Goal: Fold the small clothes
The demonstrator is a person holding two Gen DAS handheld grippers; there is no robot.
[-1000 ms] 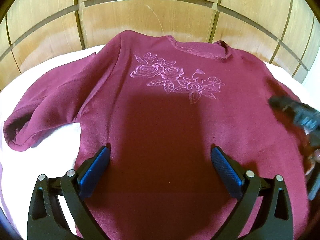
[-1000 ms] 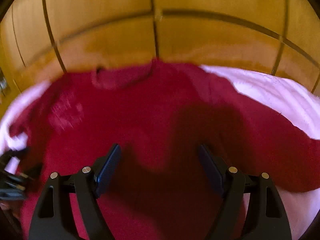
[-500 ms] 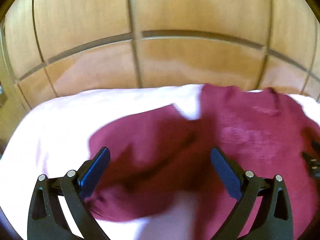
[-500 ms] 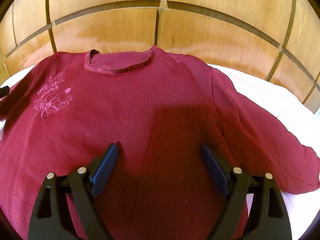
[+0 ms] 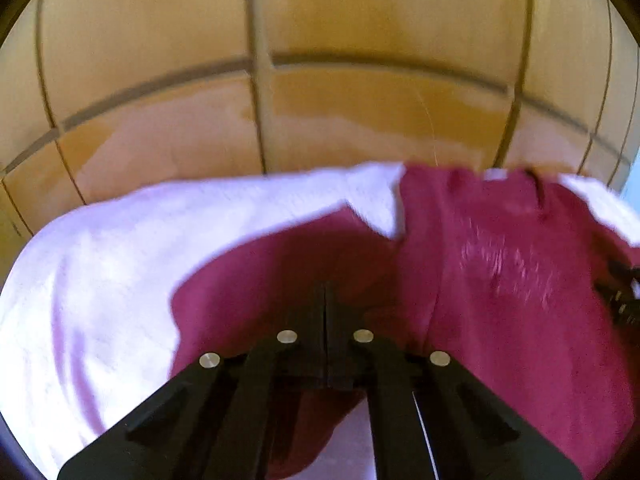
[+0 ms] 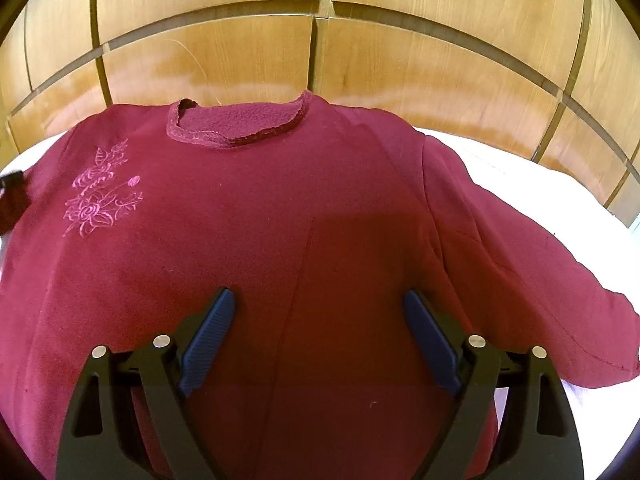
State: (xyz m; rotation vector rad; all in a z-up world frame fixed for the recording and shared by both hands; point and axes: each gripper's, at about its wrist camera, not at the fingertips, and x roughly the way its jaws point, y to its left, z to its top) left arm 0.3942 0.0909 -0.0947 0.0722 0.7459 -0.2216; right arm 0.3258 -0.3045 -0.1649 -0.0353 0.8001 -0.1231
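Maroon sweater point(image 6: 320, 208) lying front-up and spread flat on a white sheet point(image 5: 100, 272), its neckline point(image 6: 236, 128) at the end away from both claws and its body running lengthwise from neckline toward them. The left sleeve point(image 5: 280, 280) extends sideways from the body across the sheet; its cuff end lies directly under and just ahead of the left gripper point(image 5: 325, 300), whose jaws are brought fully together. Motion blur hides whether cloth is pinched between them, so a hold on the sleeve is probable but cannot be confirmed. The sleeve's long axis runs from this claw toward the sweater's body, on its right, which is judged the direction of the coming fold. The right gripper point(image 6: 320, 340) hovers over the lower chest with jaws spread wide and nothing between them; the embroidered flower motif point(image 6: 100, 200) lies ahead and left of it, the right sleeve point(image 6: 540, 300) ahead and right, trailing onto the sheet. The left claw is clearly the nearer to the left sleeve. Beyond the sheet stands a panelled wooden wall point(image 6: 320, 40). Nothing lies on the sweater's front to obstruct folding the sleeve inward.
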